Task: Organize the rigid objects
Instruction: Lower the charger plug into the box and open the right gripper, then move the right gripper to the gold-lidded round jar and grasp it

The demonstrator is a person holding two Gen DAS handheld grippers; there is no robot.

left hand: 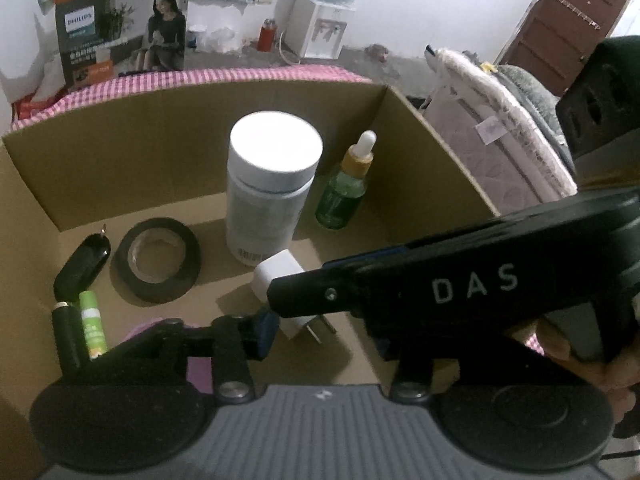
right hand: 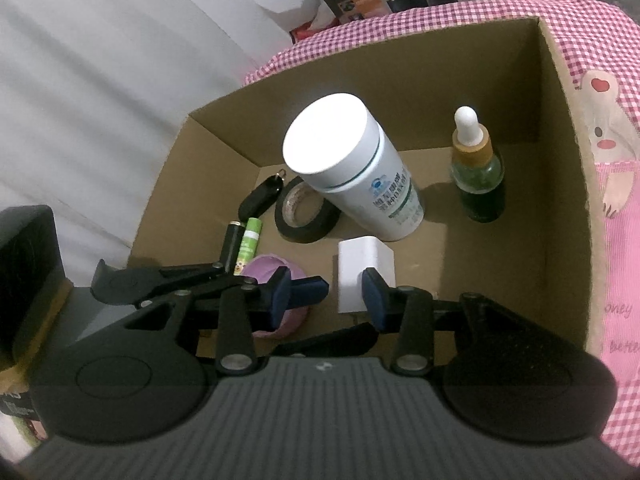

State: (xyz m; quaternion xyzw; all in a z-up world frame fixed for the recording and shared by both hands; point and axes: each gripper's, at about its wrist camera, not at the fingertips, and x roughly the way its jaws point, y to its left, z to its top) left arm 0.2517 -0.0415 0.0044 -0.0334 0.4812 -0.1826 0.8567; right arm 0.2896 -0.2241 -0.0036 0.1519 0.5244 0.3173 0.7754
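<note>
White charger plug (right hand: pixel 365 270) stands in the cardboard box (right hand: pixel 568 184), between the right hand-held gripper (right hand: pixel 326 292)'s wide-open blue pads, untouched. Its arm reads "DAS" (left hand: pixel 474 286). Left hand-held gripper (left hand: pixel 264 330): cannot tell. "PHILIPS" carton (left hand: pixel 80 22) stands far left.

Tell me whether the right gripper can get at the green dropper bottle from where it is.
Probably yes. The right gripper is open by the white charger, and bare box floor lies between it and the upright dropper bottle.

White charger (right hand: pixel 362 270) lies in cardboard box (right hand: pixel 560 128), beside upright white bottle (right hand: pixel 352 172)
</note>
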